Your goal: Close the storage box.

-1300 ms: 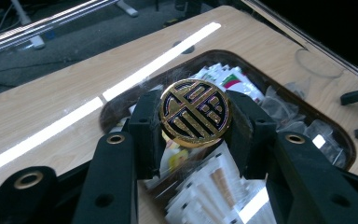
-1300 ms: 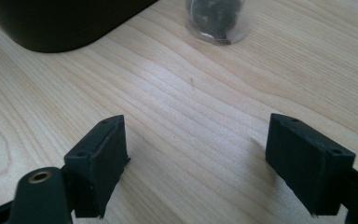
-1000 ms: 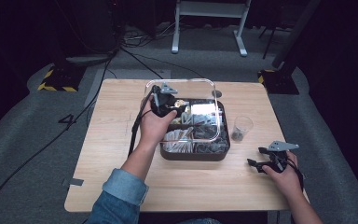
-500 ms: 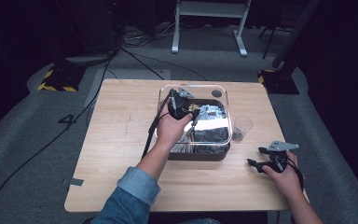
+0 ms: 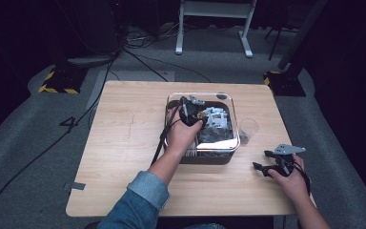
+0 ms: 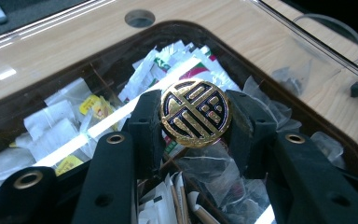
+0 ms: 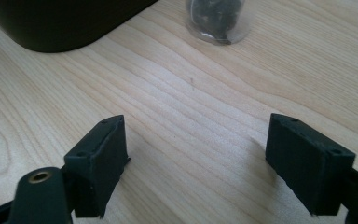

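Observation:
A dark rectangular box (image 5: pixel 205 158) stands mid-table, holding tea bags (image 6: pixel 60 122) and paper sachets in compartments. Over it lies a clear lid (image 5: pixel 229 101) with a round gold-and-black knob (image 6: pixel 195 113). My left gripper (image 5: pixel 193 112) is above the box; in the left gripper view my left gripper (image 6: pixel 195 122) is shut on that knob, one pad on each side. Whether the lid rests fully on the box I cannot tell. My right gripper (image 5: pixel 261 160) sits low over the table at the front right, and in its own view my right gripper (image 7: pixel 196 163) is open with bare wood between the fingers.
A small clear cup (image 5: pixel 249 128) with something dark in it stands just right of the box, ahead of the right gripper; the cup (image 7: pixel 216 17) shows at the top of the right gripper view. The wooden table (image 5: pixel 124 143) has bare room at the left and front.
My left gripper carried the lid by its knob to the right and towards me, from the box's far left to over the box. The right gripper stayed still.

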Available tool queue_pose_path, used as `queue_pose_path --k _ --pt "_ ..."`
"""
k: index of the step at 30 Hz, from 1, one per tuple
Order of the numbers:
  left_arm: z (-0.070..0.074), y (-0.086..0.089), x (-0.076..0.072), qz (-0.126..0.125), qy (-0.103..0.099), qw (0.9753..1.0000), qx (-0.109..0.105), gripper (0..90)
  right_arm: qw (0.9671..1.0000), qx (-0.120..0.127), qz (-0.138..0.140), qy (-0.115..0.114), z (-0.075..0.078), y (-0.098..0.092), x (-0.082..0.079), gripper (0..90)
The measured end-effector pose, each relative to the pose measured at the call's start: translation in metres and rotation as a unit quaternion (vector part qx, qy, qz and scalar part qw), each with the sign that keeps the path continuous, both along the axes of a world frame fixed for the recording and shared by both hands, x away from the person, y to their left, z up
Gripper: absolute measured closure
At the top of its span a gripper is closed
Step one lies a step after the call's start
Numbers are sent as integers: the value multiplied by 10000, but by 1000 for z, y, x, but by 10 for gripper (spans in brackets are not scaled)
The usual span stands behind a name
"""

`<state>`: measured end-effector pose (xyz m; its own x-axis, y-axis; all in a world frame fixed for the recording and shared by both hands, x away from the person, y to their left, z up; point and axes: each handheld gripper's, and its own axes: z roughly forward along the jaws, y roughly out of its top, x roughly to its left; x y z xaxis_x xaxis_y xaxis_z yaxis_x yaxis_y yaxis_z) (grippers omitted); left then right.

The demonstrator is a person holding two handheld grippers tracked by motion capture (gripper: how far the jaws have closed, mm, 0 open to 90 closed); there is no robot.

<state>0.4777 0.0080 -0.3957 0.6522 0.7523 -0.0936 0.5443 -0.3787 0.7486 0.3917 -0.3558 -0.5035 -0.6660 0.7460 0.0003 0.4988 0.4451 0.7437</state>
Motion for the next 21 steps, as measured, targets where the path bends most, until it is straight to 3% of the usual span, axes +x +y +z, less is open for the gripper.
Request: queue_pose_path --k 8,21 --pt "-17 -1 4 -5 159 9998 88 584 10000 -1 1 -2 0 0 0 206" --pt "-27 3 8 23 279 9993 237 583 10000 3 7 -2 0 0 0 205"
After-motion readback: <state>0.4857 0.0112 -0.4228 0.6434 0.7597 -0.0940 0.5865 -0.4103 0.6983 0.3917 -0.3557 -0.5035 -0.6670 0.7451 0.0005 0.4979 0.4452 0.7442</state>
